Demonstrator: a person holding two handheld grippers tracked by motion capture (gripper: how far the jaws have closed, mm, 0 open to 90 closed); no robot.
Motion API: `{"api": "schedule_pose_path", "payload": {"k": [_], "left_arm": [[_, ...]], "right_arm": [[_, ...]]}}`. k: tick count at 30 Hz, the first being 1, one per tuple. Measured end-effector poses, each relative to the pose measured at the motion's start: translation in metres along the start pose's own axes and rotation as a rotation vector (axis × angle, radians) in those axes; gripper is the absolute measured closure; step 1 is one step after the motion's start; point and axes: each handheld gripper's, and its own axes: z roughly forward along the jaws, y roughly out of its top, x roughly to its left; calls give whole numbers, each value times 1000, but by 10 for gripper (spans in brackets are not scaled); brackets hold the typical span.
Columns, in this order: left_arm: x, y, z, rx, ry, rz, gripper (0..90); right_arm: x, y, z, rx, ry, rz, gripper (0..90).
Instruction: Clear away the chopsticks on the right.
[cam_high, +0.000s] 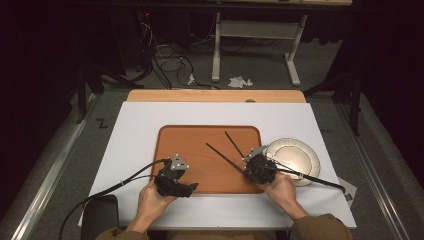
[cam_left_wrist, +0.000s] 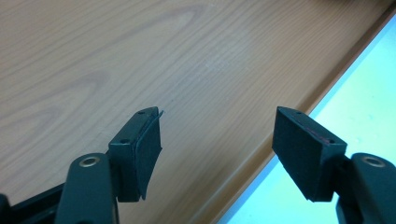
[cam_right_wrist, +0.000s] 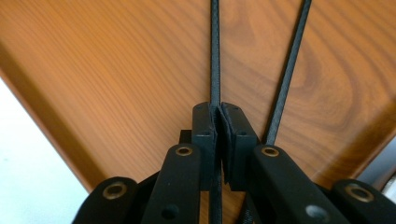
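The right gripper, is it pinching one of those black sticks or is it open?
Shut. The right gripper's jaws are pressed together around one black stick, above the wooden tray. The other black stick lies free beside it.

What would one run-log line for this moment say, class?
left gripper: open, over wooden tray | right gripper: shut on one black chopstick | second chopstick: beside, on tray | plate: right of tray

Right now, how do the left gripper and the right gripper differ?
The left gripper has its jaws wide apart with nothing between them; the right gripper has its jaws shut on a black chopstick. A second chopstick lies beside the right gripper, none by the left. Both hover over the wooden tray.
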Motion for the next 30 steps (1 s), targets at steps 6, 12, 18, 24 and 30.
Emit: {"api": "schedule_pose_path", "payload": {"k": [6, 12, 18, 24, 30], "left_arm": [[0, 0, 1, 3, 0, 1, 326], [1, 0, 1, 3, 1, 1, 326], [0, 0, 0, 2, 2, 1, 326], [0, 0, 0, 3, 0, 2, 326], [0, 0, -1, 0, 3, 7, 326]], "right_arm": [[0, 0, -2, -11, -10, -12, 827], [3, 1, -12, -91, 26, -33, 848], [11, 4, -2, -51, 50, -83, 864], [6, 5, 4, -18, 14, -63, 861], [1, 5, 3, -5, -36, -36, 861]]}}
